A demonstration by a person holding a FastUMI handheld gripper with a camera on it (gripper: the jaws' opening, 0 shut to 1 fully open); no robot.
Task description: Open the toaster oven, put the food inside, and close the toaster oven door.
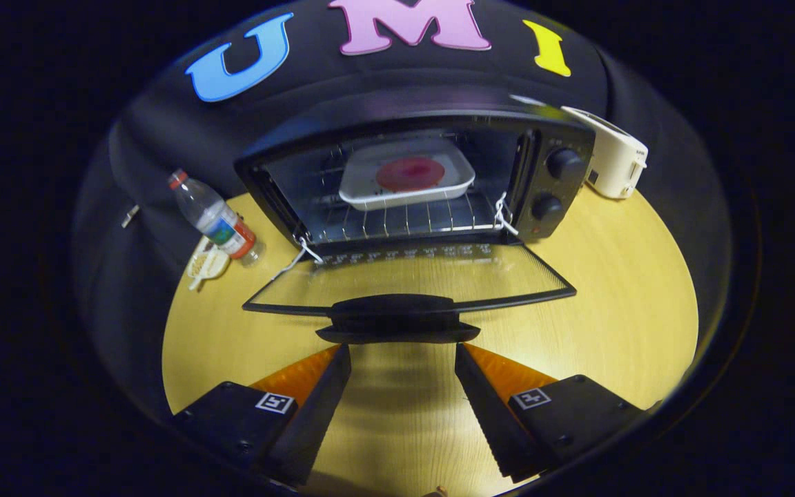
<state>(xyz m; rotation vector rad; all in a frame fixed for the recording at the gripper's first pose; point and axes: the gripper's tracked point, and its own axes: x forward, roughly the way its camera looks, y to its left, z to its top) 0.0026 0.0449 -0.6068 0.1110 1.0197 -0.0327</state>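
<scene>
A black toaster oven (415, 176) with a metal-lined interior is seen standing on a round, pale wooden table (618, 290), well beyond the fingers of the gripper (403, 355). Its glass door (411, 279) is folded all the way down and lies nearly flat over the tabletop, with the black handle (397, 319) of the door turned towards the camera. The gripper's two fingers are held spread apart, nothing being pinched between them; bare tabletop is visible in the gap. The fingertips are placed just short of the door handle, one to either side of its middle, and no contact with it can be made out.

Inside the oven, a white rectangular tray (406, 181) is set on the wire rack (404, 219), and a flat, round, reddish-pink piece of food (410, 173) is laid in the middle of the tray. Two round black knobs (555, 185) are mounted one above the other on the panel at the right of the oven's opening.

To the left of the oven, a clear plastic bottle (212, 217) with a red cap and a coloured label is tilted near the table's edge, and a small cream-coloured object (205, 266) is lying just beside its base. Behind the oven's right corner, a white boxy appliance (615, 160) is placed at the table's far edge.
</scene>
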